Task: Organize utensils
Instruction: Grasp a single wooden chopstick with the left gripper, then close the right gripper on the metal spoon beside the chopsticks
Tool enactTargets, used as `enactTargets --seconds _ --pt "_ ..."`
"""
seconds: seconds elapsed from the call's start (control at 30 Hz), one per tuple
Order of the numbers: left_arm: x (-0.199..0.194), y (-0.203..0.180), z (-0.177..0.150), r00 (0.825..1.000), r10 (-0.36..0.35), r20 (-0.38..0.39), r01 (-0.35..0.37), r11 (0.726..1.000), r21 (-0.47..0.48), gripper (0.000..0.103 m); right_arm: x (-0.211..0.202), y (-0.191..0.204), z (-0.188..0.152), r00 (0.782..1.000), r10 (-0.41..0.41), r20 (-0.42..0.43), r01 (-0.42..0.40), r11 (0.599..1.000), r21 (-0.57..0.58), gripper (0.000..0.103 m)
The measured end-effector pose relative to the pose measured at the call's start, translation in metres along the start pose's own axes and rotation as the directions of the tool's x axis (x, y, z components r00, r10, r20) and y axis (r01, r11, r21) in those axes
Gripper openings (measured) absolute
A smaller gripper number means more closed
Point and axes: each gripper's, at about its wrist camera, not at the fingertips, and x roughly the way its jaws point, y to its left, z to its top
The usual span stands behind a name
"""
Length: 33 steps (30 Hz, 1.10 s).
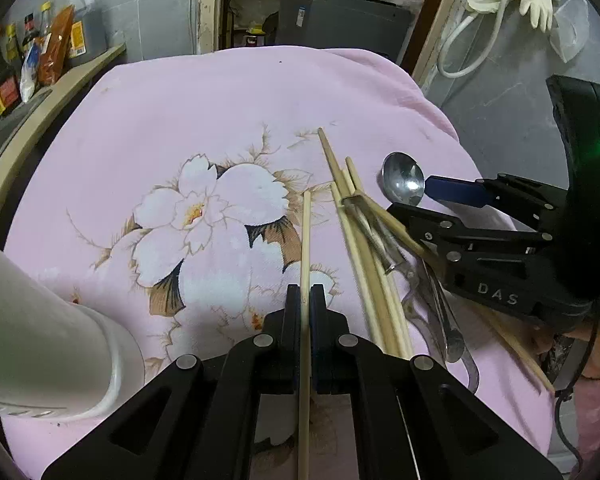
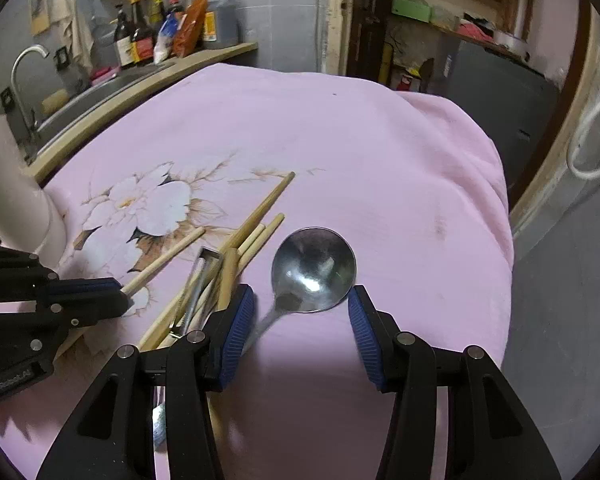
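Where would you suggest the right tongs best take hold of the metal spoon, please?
Grip the metal spoon by the thin neck just below its bowl, coming down from above with the pads across it. The round bowl looks too wide and slick, while the right tongs, open, already straddle its near edge.

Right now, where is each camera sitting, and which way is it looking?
Left wrist view: sits on the left gripper, looking down along its shut fingers at one chopstick clamped between them; the right gripper shows at the side.
Right wrist view: sits on the right gripper, looking down at the metal spoon, whose bowl lies between its open fingers; the left gripper shows at the left.
Both share: the pink flowered cloth, the chopstick pile, the spoon, the bottles on the counter.
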Motion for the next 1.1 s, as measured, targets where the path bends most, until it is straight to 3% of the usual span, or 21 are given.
enactTargets --seconds 0.23,0.3,0.43,0.57,0.6,0.7,0.8,1.1 --pt "0.006 -0.003 0.011 0.998 -0.007 -0.064 0.009 1.000 0.030 0.003 0.010 -0.017 0.002 0.997 0.080 -0.023 -0.077 0.991 0.112 0.047" --pt "0.009 -0.002 0.015 0.997 -0.015 -0.082 0.017 0.999 0.032 0.003 0.011 -0.015 0.003 0.998 0.066 -0.019 -0.064 0.992 0.112 0.039" --pt "0.009 -0.003 0.016 0.996 -0.016 -0.082 0.018 1.000 0.024 0.003 0.008 -0.012 0.003 0.999 0.043 -0.006 -0.042 0.994 0.101 0.034" --pt "0.002 -0.007 0.004 1.000 0.000 -0.008 0.000 0.999 0.032 0.002 -0.004 -0.004 0.001 0.999 -0.015 0.048 0.012 0.998 0.065 0.006" --pt "-0.002 -0.008 0.000 1.000 0.002 0.014 -0.002 0.999 0.036 0.002 -0.009 -0.001 0.000 0.997 -0.032 0.077 0.028 0.998 0.049 0.005" --pt "-0.014 -0.011 -0.008 0.998 0.008 0.068 -0.011 0.999 0.049 0.002 -0.014 0.006 0.000 0.992 -0.058 0.109 0.057 0.998 0.010 0.005" --pt "-0.018 -0.010 -0.011 0.998 -0.001 0.059 -0.001 1.000 0.030 0.002 -0.011 0.007 0.001 0.993 -0.062 0.103 0.061 0.998 0.007 0.005" --pt "-0.015 0.006 -0.014 0.999 -0.024 0.034 0.025 0.999 -0.034 0.002 0.001 0.005 0.005 0.998 0.055 0.031 -0.055 0.998 0.014 0.015"
